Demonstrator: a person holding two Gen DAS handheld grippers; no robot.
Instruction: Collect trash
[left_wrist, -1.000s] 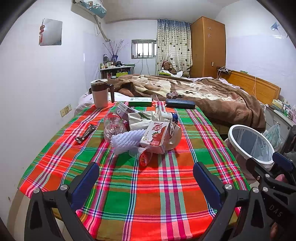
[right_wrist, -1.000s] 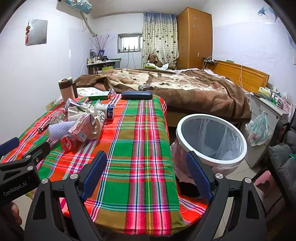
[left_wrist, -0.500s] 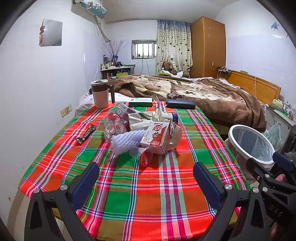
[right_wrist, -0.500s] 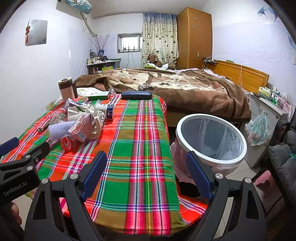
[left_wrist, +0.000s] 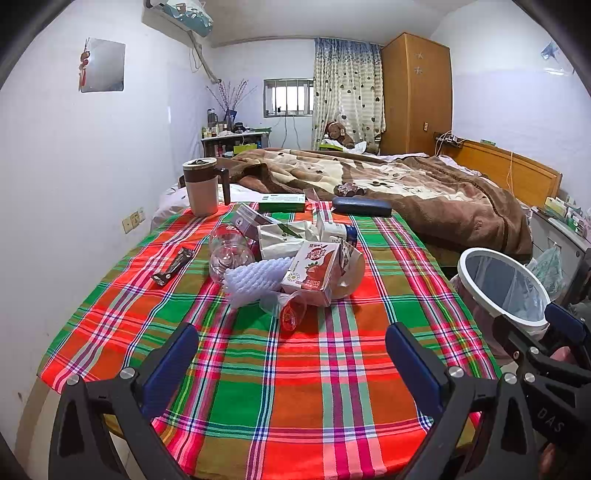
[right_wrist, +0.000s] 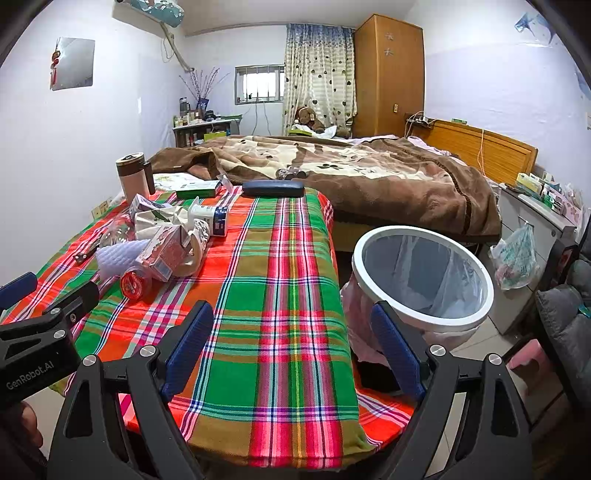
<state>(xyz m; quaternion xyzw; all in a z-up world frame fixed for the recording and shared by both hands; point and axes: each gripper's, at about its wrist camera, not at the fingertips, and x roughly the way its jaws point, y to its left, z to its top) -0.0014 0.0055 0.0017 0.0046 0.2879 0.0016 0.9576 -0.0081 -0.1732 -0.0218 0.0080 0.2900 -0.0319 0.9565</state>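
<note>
I am holding my left gripper (left_wrist: 291, 354) and my right gripper (right_wrist: 291, 339) low over the near edge of the plaid table (left_wrist: 295, 406), both with fingers spread wide apart and gripping nothing. The trash is lying in a heap at 12 o'clock from my left gripper: a strawberry drink carton (left_wrist: 314, 271), white foam netting (left_wrist: 255, 277), a clear plastic bottle (left_wrist: 227, 251) and a red-lidded cup (left_wrist: 291, 314), touching one another. The white-rimmed bin (right_wrist: 424, 280) is standing just beside the table's right edge, at 1 o'clock from my right gripper.
</note>
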